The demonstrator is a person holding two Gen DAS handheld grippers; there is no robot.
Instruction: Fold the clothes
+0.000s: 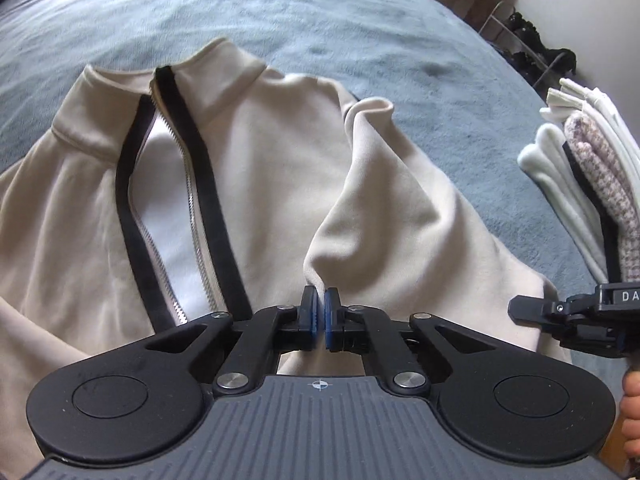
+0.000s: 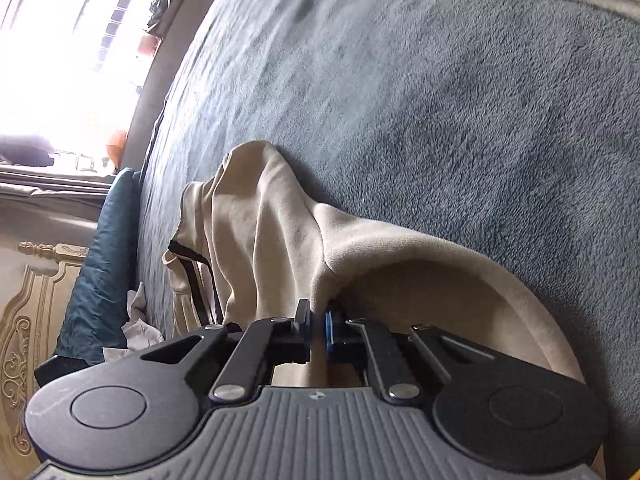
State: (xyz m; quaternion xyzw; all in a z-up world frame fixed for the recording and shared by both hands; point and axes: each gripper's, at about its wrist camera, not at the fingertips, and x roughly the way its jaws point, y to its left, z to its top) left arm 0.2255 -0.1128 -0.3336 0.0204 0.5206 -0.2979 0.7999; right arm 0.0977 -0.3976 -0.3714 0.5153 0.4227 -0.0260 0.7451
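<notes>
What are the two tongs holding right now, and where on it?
Both grip the beige zip-up fleece jacket. The left tongs pinch a raised fold where the sleeve meets the body; the right tongs pinch a bunched fold of the sleeve fabric near its edge.

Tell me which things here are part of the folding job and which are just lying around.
In the job:
- beige zip jacket
- left claw, shut on its fabric
- right claw, shut on its fabric

Lying about:
- stack of folded clothes
- blue blanket
- dark blue pillow
</notes>
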